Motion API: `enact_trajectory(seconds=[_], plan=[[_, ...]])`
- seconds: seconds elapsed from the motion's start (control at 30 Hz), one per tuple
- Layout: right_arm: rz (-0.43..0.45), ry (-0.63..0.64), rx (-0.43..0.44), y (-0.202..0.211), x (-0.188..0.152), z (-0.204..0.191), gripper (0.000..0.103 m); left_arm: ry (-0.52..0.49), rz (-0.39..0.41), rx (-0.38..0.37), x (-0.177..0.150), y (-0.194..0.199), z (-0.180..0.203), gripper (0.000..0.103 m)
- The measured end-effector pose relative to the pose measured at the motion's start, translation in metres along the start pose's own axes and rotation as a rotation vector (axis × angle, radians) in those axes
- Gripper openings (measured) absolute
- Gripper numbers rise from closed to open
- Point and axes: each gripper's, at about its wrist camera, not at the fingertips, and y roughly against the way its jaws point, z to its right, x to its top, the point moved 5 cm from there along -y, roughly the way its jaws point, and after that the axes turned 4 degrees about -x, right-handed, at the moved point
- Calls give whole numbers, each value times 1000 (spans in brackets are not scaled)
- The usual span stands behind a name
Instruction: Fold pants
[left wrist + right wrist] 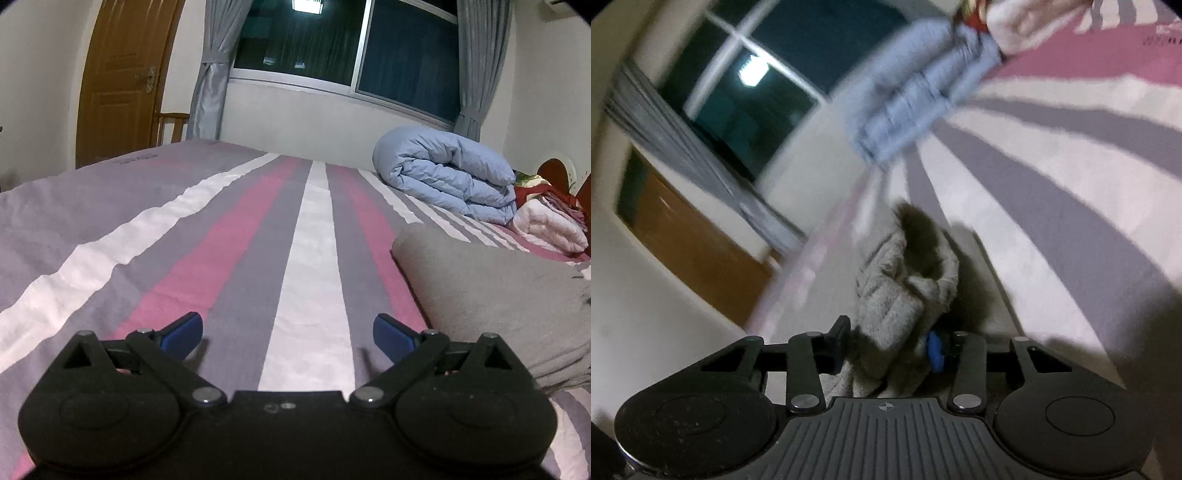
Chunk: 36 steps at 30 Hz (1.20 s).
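The grey pants (491, 291) lie on the striped bed to the right of my left gripper (288, 338), which is open and empty just above the sheet. In the right wrist view my right gripper (886, 347) is shut on a bunched fold of the grey pants (905, 280) and holds it lifted above the bed. The view is tilted and blurred. The rest of the pants is hidden below the gripper.
The bed sheet (207, 236) has pink, grey and white stripes. A rolled blue duvet (447, 173) and folded white and red bedding (550, 218) lie at the far right. A wooden door (122, 77), a chair and a curtained window stand beyond the bed.
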Motion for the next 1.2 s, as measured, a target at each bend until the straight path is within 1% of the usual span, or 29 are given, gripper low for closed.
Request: enact_trajectory(seconds=[0.03, 0.07, 0.1, 0.13, 0.2, 0.27, 0.3, 0.33, 0.37, 0.4, 0.53, 0.6, 0.7, 0.77, 0.8, 0.87, 0.9, 0.93, 0.97, 1.0, 1.03, 1.07, 1.1, 1.13, 1.17, 1.2], plan=[[7, 9, -8, 2, 0, 1, 42, 1, -3, 1, 0, 0, 0, 93], [-14, 16, -29, -1, -4, 7, 42, 0, -5, 1, 0, 0, 0, 93], [-59, 3, -77, -8, -10, 18, 42, -1, -7, 1, 0, 0, 0, 93], [-86, -12, -95, -14, -15, 28, 42, -2, -9, 1, -1, 0, 0, 93], [-84, -30, -71, -12, -13, 30, 45, -8, -10, 3, -1, 0, 1, 93], [-80, 2, -77, -5, -9, 25, 58, -14, -17, 6, -1, -1, 2, 93], [-58, 29, -92, 4, -8, 23, 63, -17, -21, 9, -1, -2, 2, 93], [-38, 45, -104, 11, -7, 22, 73, -20, -26, 12, -1, -3, 3, 93], [-17, 61, -121, 20, -6, 20, 85, -21, -28, 12, -2, -3, 3, 93], [8, 84, -146, 32, -5, 20, 89, -21, -27, 12, -2, -3, 3, 93], [64, 155, -200, 66, -6, 14, 92, -11, -18, 7, -2, -1, 3, 94], [77, 151, -225, 76, -12, 15, 98, -1, -19, 3, -3, -1, 2, 94], [62, 125, -202, 76, -21, 14, 99, 11, -22, -2, -4, 0, 1, 94], [55, 139, -205, 69, -22, 10, 99, 16, -29, -9, -5, 1, 0, 94], [55, 147, -187, 63, -21, 7, 99, 17, -32, -12, -5, 1, -1, 95], [43, 166, -166, 56, -25, 2, 99, 22, -34, -19, -5, 1, -2, 95], [26, 173, -183, 50, -28, 2, 99, 25, -35, -23, -5, 1, -3, 95], [-2, 170, -199, 43, -32, 4, 99, 30, -37, -26, -5, 1, -3, 95], [-60, 151, -216, 33, -38, 10, 100, 33, -40, -31, -5, 0, -3, 95], [-104, 142, -236, 26, -41, 15, 100, 39, -42, -41, -5, 1, -3, 95], [-93, 146, -232, 28, -40, 13, 100, 54, -43, -73, -3, 3, -2, 95], [-61, 131, -202, 34, -34, 8, 100, 64, -42, -119, -1, 4, 0, 95], [-13, 120, -141, 43, -26, 4, 100, 79, -42, -169, 2, 4, 3, 95], [18, 122, -108, 47, -18, 2, 100, 95, -44, -211, 5, 3, 7, 95], [25, 122, -102, 47, -9, 3, 100, 105, -54, -262, 9, -1, 12, 95], [-4, 109, -102, 40, -1, 8, 100, 107, -73, -319, 12, -7, 19, 95]])
